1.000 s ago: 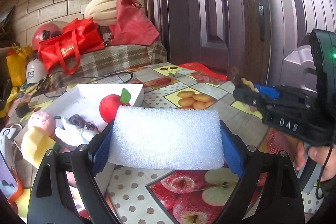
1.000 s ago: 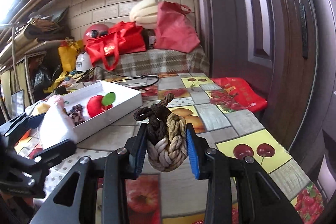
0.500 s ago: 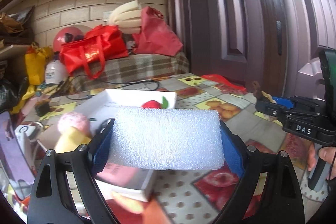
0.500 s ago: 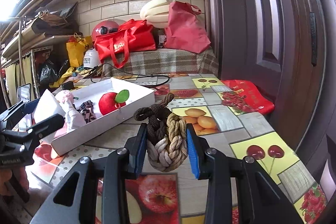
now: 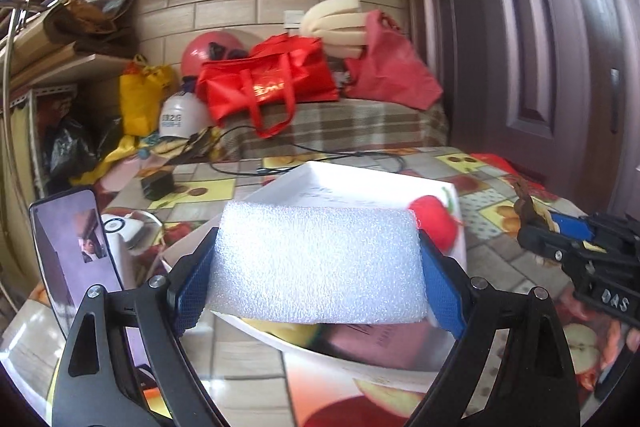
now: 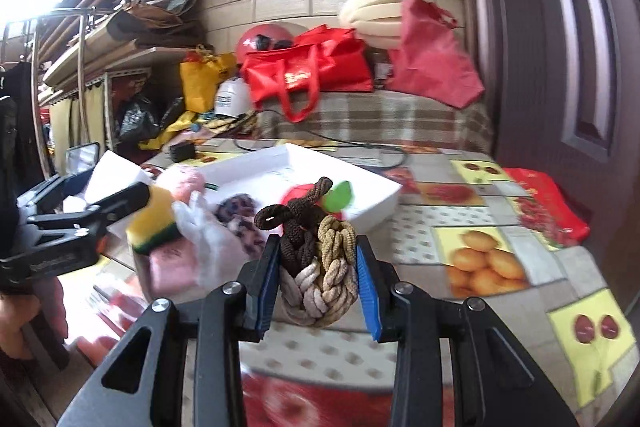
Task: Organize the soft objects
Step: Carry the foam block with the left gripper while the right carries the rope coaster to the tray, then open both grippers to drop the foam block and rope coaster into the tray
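Your left gripper [image 5: 318, 263] has its fingers clamped on the white foam block [image 5: 320, 263], holding it up over the near left end of the white tray [image 5: 360, 183]. To set it in well, I'd judge you should carry the block in level, lower it until it rests on the tray floor or on what lies there, and only then let the fingers part; foam springs back, so ease the squeeze off slowly and lift straight out. Pick the barer far part of the tray if you can reach it.

The tray sits on the fruit-patterned counter [image 6: 480, 227] and already holds soft things. At its near left end are a yellow-and-green sponge [image 6: 154, 227], a pink plush ball [image 6: 186, 181] and a crumpled white piece [image 6: 200, 223]. Next comes a dark spotted item [image 6: 240, 211], too blurred to name. Toward the right end lies a red plush apple [image 5: 434, 219] with a green leaf.

Your right gripper [image 6: 318, 287] has its fingers closed on the braided rope knot [image 6: 318, 267], held above the counter just near of the tray's right end. Keep it clear of the left gripper as the foam goes in.
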Action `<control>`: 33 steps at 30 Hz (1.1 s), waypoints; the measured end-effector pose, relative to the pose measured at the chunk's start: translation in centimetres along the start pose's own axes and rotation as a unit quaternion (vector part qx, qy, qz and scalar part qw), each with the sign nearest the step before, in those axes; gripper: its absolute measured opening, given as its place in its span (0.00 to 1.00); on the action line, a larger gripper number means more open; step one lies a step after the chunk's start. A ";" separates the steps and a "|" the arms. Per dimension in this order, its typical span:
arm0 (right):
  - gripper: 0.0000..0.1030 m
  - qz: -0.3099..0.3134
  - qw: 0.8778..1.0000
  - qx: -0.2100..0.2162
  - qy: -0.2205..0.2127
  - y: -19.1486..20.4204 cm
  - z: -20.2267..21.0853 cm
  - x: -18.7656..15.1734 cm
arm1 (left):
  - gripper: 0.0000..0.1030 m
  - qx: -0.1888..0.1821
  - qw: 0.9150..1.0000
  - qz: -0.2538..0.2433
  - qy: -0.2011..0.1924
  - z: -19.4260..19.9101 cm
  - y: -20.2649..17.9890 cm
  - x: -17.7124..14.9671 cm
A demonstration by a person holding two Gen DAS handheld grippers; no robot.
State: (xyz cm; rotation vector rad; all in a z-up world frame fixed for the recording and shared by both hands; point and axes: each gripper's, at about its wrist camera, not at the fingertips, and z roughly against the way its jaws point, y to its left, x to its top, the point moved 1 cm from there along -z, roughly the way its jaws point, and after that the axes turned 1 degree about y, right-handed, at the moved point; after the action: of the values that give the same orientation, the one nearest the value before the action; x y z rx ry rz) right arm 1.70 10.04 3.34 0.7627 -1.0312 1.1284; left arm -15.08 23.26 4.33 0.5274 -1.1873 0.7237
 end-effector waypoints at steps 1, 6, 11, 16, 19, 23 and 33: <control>0.35 0.001 1.000 0.007 0.001 0.6 -0.4 0.1 | 0.89 0.006 1.000 -0.001 -0.001 -0.3 0.1 0.1; 0.35 0.027 0.999 0.021 -0.010 3.2 -1.6 0.7 | 0.89 0.021 1.000 -0.001 0.002 -1.6 0.4 0.3; 0.35 0.018 0.999 0.026 -0.003 3.2 -3.0 1.2 | 0.89 0.038 0.999 0.005 0.007 -3.0 0.9 0.7; 0.36 0.006 1.000 0.021 0.008 2.6 -4.9 1.9 | 0.89 0.037 0.999 -0.002 0.023 -4.7 0.8 1.1; 0.36 0.014 1.000 0.013 0.014 2.9 -6.5 2.5 | 0.89 0.034 0.998 -0.003 0.049 -6.0 0.7 1.1; 0.36 0.019 1.000 0.007 0.019 3.1 -8.3 3.1 | 0.89 0.043 0.998 0.007 0.048 -6.7 1.1 1.4; 0.36 0.014 0.999 -0.001 0.032 2.8 -10.3 3.7 | 0.89 0.061 0.996 0.060 0.027 -7.8 2.5 2.2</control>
State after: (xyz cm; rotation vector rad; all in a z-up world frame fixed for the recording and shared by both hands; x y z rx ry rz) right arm 2.08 21.30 3.07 0.7081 -0.9920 1.1685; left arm -11.56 30.98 4.11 0.5385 -1.1367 0.9118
